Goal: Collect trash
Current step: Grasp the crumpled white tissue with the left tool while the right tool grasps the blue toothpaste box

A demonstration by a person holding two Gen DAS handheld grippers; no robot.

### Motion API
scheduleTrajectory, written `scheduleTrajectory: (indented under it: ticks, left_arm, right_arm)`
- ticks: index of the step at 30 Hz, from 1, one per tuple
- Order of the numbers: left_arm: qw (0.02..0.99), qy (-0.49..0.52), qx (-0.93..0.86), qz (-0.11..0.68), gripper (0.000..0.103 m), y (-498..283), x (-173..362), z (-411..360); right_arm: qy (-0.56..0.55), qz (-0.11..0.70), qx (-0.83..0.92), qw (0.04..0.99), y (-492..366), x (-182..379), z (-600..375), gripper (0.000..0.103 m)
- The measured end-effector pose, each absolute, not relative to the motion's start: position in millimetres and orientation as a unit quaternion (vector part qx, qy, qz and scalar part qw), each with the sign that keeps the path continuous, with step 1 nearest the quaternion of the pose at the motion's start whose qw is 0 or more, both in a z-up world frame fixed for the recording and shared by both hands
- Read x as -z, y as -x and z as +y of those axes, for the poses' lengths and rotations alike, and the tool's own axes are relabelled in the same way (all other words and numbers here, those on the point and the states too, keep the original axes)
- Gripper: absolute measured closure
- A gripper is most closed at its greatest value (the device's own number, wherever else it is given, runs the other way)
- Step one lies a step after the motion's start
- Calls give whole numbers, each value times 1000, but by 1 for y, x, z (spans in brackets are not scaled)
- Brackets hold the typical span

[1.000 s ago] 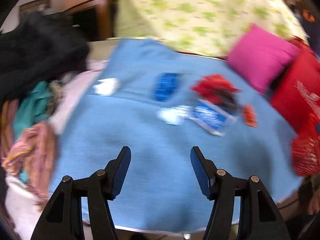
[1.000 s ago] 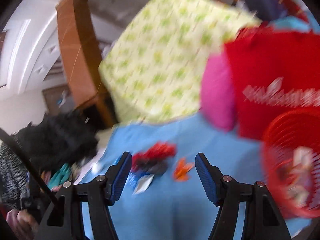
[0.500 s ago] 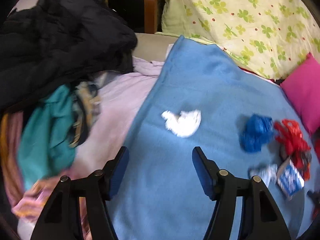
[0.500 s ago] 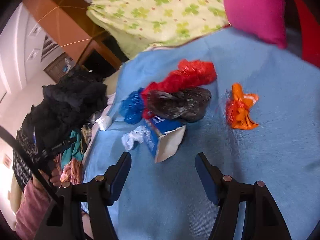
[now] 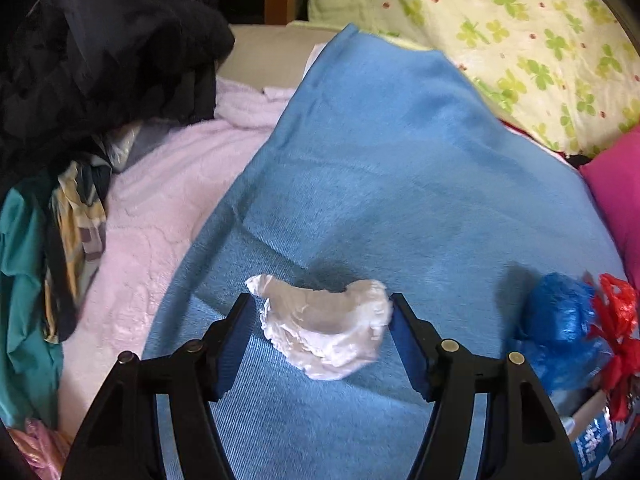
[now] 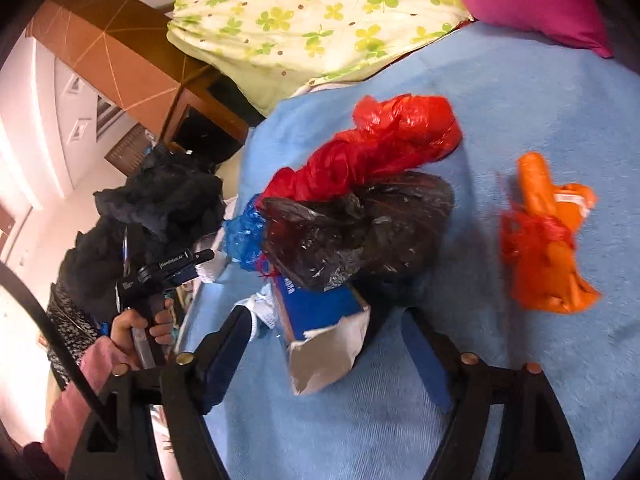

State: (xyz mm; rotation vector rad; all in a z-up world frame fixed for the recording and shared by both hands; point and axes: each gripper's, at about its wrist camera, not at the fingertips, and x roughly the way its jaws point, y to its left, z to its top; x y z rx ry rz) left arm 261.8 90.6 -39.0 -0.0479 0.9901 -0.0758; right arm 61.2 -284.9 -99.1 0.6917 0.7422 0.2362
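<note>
Left wrist: the left tongs (image 5: 320, 330) are spread wide around a white wad (image 5: 326, 330) lying on the blue blanket (image 5: 400, 160). A shallow closure could pinch blanket with it. A carton (image 5: 592, 440) is cut off at the rim.

Right wrist: the right tongs (image 6: 324, 344) are released, straddling a torn carton (image 6: 320, 328) beneath a black bag (image 6: 360, 228); lifting could drag the bag. No bin is seen.

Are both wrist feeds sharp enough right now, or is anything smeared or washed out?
Left wrist: sharp; white crumpled wrapper crisp, casting a soft shadow on the blue blanket. Right wrist: orange wrapper slightly motion-blurred; wall at left overexposed.
</note>
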Motion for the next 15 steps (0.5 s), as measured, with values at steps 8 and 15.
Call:
scheduleTrajectory:
  ticks: [8,15]
  left_arm:
    - [879,48,60,470,59,-261,46,90]
    - [883,69,76,459,65,-231,34,93]
  right_arm:
    - [-302,379,-115,867,-69,98,-265,59]
    - [-278,375,-117,877,-51,74,-266,64]
